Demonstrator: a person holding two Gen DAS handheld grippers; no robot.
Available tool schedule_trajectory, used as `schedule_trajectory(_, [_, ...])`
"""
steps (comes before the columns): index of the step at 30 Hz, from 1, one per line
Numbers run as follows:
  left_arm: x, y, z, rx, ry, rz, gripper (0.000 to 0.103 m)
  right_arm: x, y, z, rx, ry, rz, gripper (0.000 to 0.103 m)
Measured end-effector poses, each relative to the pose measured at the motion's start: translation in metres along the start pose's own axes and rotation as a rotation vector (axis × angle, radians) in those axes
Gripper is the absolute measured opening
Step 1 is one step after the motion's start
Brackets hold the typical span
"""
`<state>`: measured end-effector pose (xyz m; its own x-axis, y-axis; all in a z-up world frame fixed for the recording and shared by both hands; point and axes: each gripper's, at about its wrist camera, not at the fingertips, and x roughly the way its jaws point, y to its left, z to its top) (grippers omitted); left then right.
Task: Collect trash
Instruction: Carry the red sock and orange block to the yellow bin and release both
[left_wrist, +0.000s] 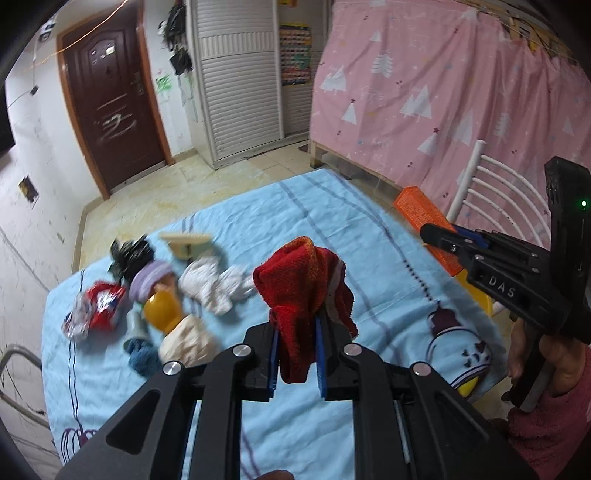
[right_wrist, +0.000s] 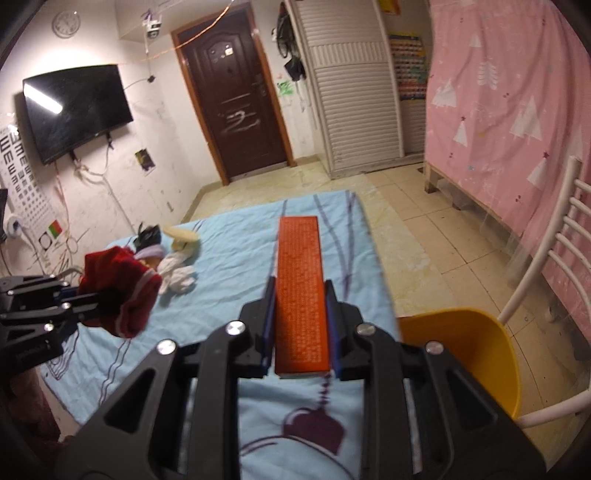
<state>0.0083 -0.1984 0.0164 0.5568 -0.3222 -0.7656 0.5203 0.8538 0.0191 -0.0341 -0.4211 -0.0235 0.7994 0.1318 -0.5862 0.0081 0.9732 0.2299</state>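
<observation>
Red cloth (left_wrist: 306, 295) pinched in left gripper (left_wrist: 297, 354), lifted over the blue sheet (left_wrist: 258, 221); orange box (right_wrist: 301, 291) clamped lengthwise in right gripper (right_wrist: 301, 350), yellow bin (right_wrist: 476, 354) just right of it

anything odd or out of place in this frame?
Yes: the left tongs are shut on a red knitted cloth, which looks like clothing rather than trash. The right tongs are shut on a flat orange perforated plastic basket. The remaining pile, with a crumpled white tissue, sits on the blue sheet.
</observation>
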Motion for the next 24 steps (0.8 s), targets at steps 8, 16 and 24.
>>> schedule_trajectory(8, [0.005, -0.048, 0.023, 0.087, -0.009, -0.029, 0.007, -0.028, -0.051, 0.000, 0.072, -0.061, -0.067, 0.022])
schedule_trajectory(16, [0.013, -0.098, 0.042, 0.157, -0.019, -0.086, 0.007, -0.046, -0.099, -0.005, 0.139, -0.092, -0.131, 0.022])
schedule_trajectory(24, [0.027, -0.143, 0.061, 0.196, -0.011, -0.151, 0.007, -0.051, -0.137, -0.013, 0.226, -0.082, -0.126, 0.023])
